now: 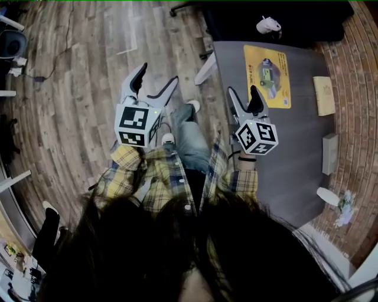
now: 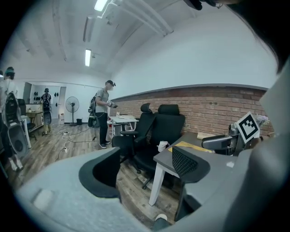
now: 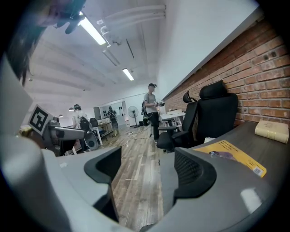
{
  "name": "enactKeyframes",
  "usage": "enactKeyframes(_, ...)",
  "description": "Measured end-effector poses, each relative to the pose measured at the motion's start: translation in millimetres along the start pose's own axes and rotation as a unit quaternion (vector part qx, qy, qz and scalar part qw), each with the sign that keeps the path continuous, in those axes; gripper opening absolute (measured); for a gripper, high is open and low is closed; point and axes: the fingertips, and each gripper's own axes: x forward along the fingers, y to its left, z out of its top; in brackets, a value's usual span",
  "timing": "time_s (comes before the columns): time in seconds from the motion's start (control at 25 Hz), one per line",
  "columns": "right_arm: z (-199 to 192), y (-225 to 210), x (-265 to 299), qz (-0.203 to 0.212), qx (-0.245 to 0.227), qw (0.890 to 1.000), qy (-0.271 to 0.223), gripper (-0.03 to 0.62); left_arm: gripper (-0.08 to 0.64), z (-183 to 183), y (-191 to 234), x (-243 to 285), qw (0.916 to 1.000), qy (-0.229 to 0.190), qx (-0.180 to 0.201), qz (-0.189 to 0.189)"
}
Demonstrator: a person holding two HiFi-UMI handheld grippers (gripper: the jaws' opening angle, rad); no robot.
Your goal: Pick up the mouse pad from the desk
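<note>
The yellow mouse pad with a printed picture lies flat on the far part of the grey desk. My right gripper hovers over the desk's near left edge, short of the pad, jaws open and empty. My left gripper is out over the wooden floor to the left of the desk, also open and empty. In the right gripper view the mouse pad lies ahead and to the right of the open right gripper. From the left gripper the mouse pad shows as a thin yellow strip on the desk.
A tan book, a grey box and a small white item lie along the desk's right side by the brick wall. A black office chair with a white object stands at the far end. People stand farther off.
</note>
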Motion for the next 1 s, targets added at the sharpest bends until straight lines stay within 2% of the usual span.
enactKeyframes(0.2, 20.8, -43.1, 46.0, -0.024, 0.012, 1.0, -0.001, 0.344, 0.356, 26.8, 16.4, 70.5, 0.9998, -0.003, 0.011, -0.016)
enactKeyframes(0.44, 51.2, -99.0, 81.8, -0.056, 0.023, 0.998, 0.002, 0.344, 0.356, 60.6, 3.5, 158.6, 0.998, 0.002, 0.015, -0.061)
enactKeyframes(0.8, 69.1, -165.5, 88.5, -0.111, 0.037, 0.993, -0.012, 0.344, 0.356, 87.8, -47.1, 250.8, 0.9891, 0.004, 0.048, -0.14)
enactKeyframes(1.0, 68.4, -197.9, 71.1, -0.148, 0.055, 0.987, -0.018, 0.344, 0.356, 100.8, -89.8, 287.1, 0.9795, 0.01, 0.069, -0.189)
